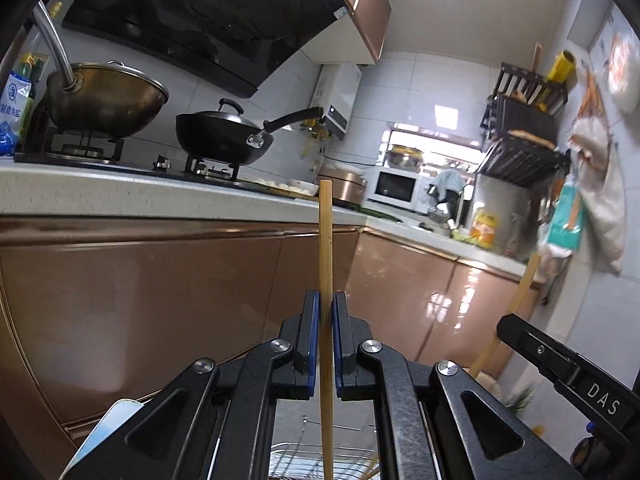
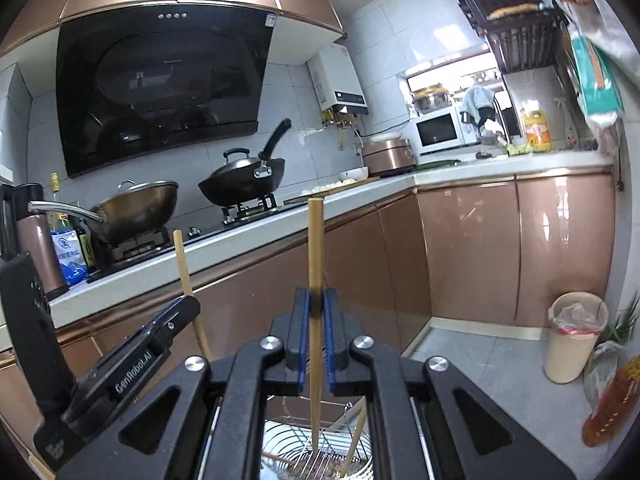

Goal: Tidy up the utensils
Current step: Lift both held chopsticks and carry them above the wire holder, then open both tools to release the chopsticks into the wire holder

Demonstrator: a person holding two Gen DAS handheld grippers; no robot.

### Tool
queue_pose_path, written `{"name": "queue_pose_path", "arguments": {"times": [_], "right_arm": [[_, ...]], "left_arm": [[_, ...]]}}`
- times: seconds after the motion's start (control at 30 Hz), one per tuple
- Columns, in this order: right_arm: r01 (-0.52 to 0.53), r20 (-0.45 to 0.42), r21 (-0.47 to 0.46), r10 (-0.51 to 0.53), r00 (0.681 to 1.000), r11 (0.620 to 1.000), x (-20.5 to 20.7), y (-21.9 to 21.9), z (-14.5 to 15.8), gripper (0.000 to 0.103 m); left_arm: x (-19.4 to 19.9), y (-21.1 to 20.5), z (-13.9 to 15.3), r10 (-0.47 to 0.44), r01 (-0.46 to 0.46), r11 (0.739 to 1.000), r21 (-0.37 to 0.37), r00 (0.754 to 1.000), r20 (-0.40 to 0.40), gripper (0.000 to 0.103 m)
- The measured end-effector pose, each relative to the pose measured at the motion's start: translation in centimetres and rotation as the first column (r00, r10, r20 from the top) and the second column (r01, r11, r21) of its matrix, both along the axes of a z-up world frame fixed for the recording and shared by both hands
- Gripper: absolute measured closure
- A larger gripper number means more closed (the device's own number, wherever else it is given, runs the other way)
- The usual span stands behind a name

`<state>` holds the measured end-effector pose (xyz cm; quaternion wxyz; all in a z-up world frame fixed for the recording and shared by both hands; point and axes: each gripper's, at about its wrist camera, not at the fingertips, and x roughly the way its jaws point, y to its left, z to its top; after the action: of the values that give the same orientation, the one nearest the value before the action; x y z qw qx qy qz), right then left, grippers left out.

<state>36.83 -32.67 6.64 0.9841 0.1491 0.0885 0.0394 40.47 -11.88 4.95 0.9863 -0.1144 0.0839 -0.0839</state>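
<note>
Two claws level — each pinching upright chopstick: left claw chopstick, right claw chopstick.

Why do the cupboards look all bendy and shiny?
Left wrist view: the fisheye lens bows the brown cabinets, and window glare streaks one door near the chopstick in the left gripper. Right wrist view: same curving, bright patches on the cabinets; the right gripper stays sharp.
</note>
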Motion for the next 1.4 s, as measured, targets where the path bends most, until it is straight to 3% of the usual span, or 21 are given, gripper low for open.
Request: {"name": "queue_pose_path", "arguments": {"times": [0.23,0.3,0.57,0.67,0.93,1.1,1.23,1.4], "right_arm": [[0.005,-0.053,0.002,-0.005,0.999,1.000,2.4,0.0,-5.5,0.097],[0.004,-0.072,0.008,-0.004,0.997,1.000,2.6,0.0,-6.8,0.097],[0.002,-0.122,0.001,-0.002,0.992,1.000,2.0,0.2,-9.2,0.096],[0.005,-0.133,0.008,-0.004,0.991,1.000,1.6,-0.1,-9.7,0.095],[0.026,-0.164,0.011,-0.024,0.986,1.000,0.0,-0.3,-9.4,0.095],[0.038,-0.150,0.001,-0.038,0.988,0.999,-2.7,-0.2,-7.3,0.095],[0.039,-0.134,-0.009,-0.040,0.990,0.999,-5.3,0.2,-5.1,0.095],[0.039,-0.130,-0.012,-0.040,0.991,0.999,-8.6,0.9,-2.6,0.095]], "left_arm": [[2.3,-1.9,-4.3,0.043,-0.041,0.998,0.056,0.998,-0.037,0.097],[2.0,-2.3,-4.8,0.059,-0.057,0.995,0.079,0.998,-0.017,0.097],[1.7,-2.3,-5.8,0.064,-0.058,0.993,0.104,0.997,-0.053,0.097],[1.5,-2.2,-5.8,0.055,-0.047,0.992,0.114,0.996,-0.064,0.091],[-1.2,-1.1,-3.8,0.045,-0.040,0.991,0.127,0.998,-0.037,0.067],[-3.9,1.3,-1.0,0.050,-0.047,0.994,0.099,0.999,-0.022,0.056],[-6.7,3.7,1.2,0.082,-0.081,0.989,0.124,0.997,-0.007,0.043],[-9.6,6.7,2.8,0.117,-0.108,0.979,0.173,0.992,-0.045,0.043]]}}
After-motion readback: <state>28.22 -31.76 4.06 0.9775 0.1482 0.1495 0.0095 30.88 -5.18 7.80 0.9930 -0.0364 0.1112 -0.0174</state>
